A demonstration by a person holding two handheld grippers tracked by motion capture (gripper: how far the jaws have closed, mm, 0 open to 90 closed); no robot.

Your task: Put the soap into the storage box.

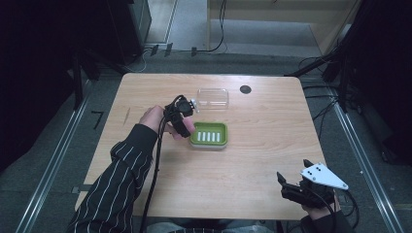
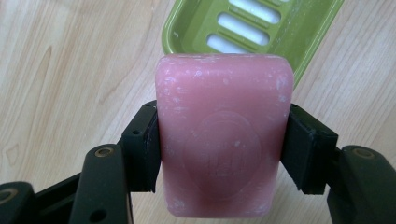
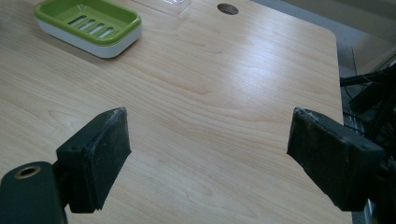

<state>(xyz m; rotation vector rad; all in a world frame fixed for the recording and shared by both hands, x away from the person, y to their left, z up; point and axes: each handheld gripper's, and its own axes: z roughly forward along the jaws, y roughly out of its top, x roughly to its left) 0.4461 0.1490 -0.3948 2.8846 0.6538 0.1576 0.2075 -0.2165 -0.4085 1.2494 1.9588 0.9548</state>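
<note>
Pink soap clamped in the left gripper, just beside the green dish.

The table point(image 1: 252, 160) is seen from above, pale wood with a dark round hole point(image 1: 245, 89) near the far edge. A clear lid point(image 1: 213, 97) is laid flat behind the dish point(image 1: 209, 134), which is set near the middle of the table, its slotted green tray seated in a white base. The left gripper point(image 1: 187, 127) is held just left of the dish, and in the left gripper view the soap point(image 2: 223, 135) is pinched on both sides by the jaws, above bare wood at the dish's corner. The right gripper point(image 3: 208, 158) is parked well apart at the near right edge, jaws spread wide with nothing held between them.
</note>
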